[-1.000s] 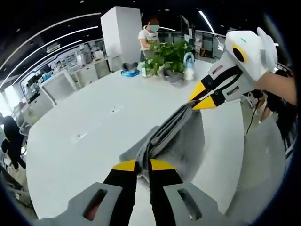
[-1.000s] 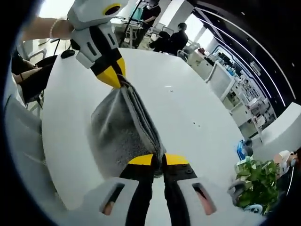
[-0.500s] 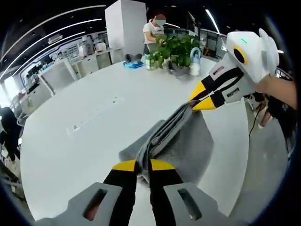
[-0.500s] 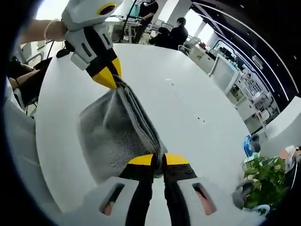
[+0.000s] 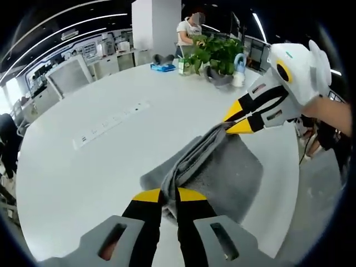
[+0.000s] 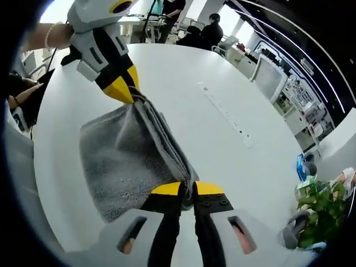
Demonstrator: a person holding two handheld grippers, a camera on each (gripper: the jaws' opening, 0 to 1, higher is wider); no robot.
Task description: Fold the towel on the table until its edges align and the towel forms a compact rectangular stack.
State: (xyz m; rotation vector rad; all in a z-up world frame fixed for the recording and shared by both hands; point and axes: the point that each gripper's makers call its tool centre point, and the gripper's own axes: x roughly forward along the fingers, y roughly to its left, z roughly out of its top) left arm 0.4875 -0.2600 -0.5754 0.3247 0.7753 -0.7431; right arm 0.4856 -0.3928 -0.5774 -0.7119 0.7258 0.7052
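Lower now than a second ago, the gray towel (image 5: 222, 172) spreads out more on the white surface (image 5: 83, 167). My left gripper (image 5: 162, 196) and right gripper (image 6: 186, 189) reach forward, fingers squeezed tight on opposite ends of its folded, bunched top edge.

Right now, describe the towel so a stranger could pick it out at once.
On the big white table, look between the two yellow-tipped hand-held grippers, left hand-held gripper and right hand-held gripper. The grey towel is bunched along one edge between them, each pinching a corner. It is the only soft, fuzzy grey cloth there.
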